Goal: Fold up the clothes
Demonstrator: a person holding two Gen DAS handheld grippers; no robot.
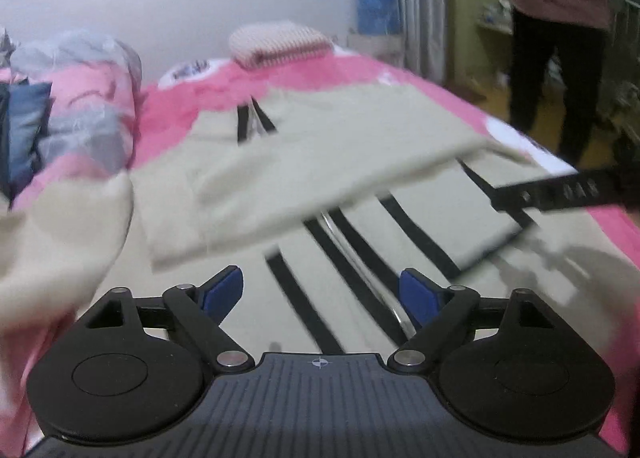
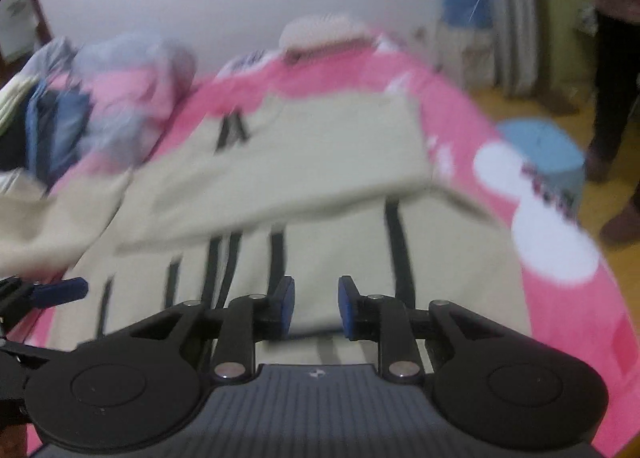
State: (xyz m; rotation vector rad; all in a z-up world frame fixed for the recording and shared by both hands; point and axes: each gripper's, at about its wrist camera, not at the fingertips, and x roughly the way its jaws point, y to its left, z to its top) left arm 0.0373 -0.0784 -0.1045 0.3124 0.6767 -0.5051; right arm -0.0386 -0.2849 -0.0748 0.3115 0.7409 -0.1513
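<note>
A beige garment with black stripes (image 1: 320, 162) lies on the pink bed, its far half folded over toward me so a doubled edge crosses the middle; the same garment (image 2: 320, 162) fills the right wrist view. My left gripper (image 1: 322, 294) hovers open over the striped near part, nothing between its blue pads. My right gripper (image 2: 316, 308) is also open, with a narrower gap, above the near hem. The right gripper's black finger (image 1: 560, 192) enters the left wrist view from the right. The left gripper's blue tip (image 2: 60, 290) shows at the left edge of the right wrist view.
A pink bedsheet (image 1: 192, 98) covers the bed. Bundled pink and grey bedding (image 1: 88, 98) and dark blue clothes (image 1: 24, 126) pile up on the left. A striped pillow (image 1: 280, 44) sits at the far end. A person in a pink jacket (image 1: 560, 18) stands right; a blue stool (image 2: 548, 150) is beside the bed.
</note>
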